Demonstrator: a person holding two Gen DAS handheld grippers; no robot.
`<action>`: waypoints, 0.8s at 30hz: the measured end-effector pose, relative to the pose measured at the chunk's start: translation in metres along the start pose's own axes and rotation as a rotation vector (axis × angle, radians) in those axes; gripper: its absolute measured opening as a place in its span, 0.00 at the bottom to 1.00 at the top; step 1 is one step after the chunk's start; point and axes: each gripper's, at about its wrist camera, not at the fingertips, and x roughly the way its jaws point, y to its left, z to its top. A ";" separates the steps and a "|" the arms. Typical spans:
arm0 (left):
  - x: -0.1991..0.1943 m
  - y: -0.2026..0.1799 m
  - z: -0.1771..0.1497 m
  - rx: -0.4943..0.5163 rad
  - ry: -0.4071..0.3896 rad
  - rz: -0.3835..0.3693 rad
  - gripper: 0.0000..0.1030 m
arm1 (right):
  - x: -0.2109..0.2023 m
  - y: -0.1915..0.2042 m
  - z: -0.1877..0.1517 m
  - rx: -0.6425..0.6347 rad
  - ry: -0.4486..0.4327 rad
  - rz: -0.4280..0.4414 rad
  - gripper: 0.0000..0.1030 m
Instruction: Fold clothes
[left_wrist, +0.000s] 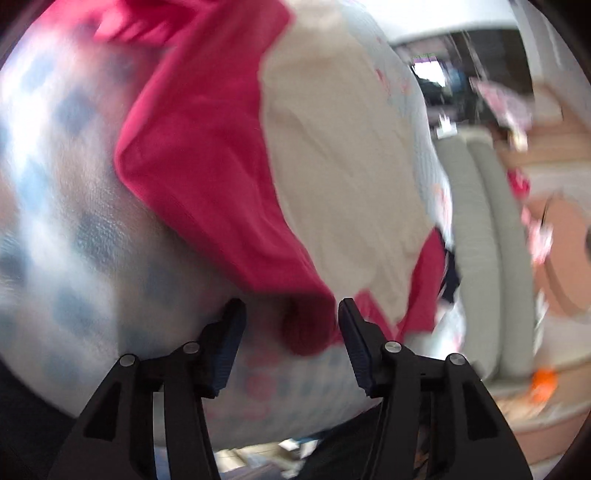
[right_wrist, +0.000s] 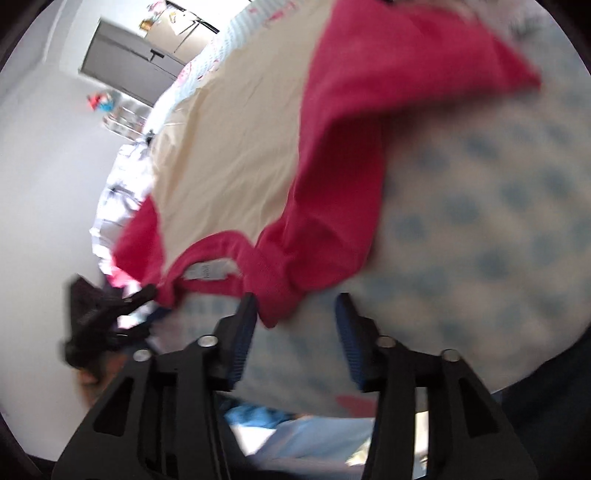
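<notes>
Blue-dotted white bedding (left_wrist: 74, 229) forms the work surface in both views, and on it lies a cream shirt with crimson sleeves and collar (left_wrist: 325, 177), partly spread out. Left wrist view only: a grey padded rail or cushion (left_wrist: 480, 236) at the right, brown cardboard boxes (left_wrist: 565, 236) beyond it, and a small orange object (left_wrist: 543, 380) near the lower right; all of this is blurred. Right wrist view only: a plain white wall (right_wrist: 48, 184) at the left, a grey door or cabinet (right_wrist: 122, 62) in the far corner, the shirt's neckline with its white label (right_wrist: 203, 272), and the other gripper as a dark shape at the left, touching the collar.

Left gripper (left_wrist: 291, 314): jaws apart at a moderate width, with a crimson sleeve end (left_wrist: 303, 328) lying between the pads; no pad presses on it. Right gripper (right_wrist: 295, 306): jaws likewise moderately apart; a crimson fold of the shirt's shoulder (right_wrist: 280, 284) hangs just beside the left pad, and whether it touches cannot be told. Both grippers hold nothing.
</notes>
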 end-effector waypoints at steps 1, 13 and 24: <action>0.005 -0.005 0.001 -0.014 -0.012 0.015 0.51 | 0.003 -0.006 0.002 0.034 -0.006 0.033 0.47; 0.044 -0.049 -0.001 0.097 -0.013 0.022 0.07 | 0.030 0.000 0.032 0.074 -0.033 0.041 0.17; -0.022 -0.083 -0.025 0.220 -0.067 -0.067 0.04 | -0.057 0.038 0.009 -0.022 -0.181 0.114 0.08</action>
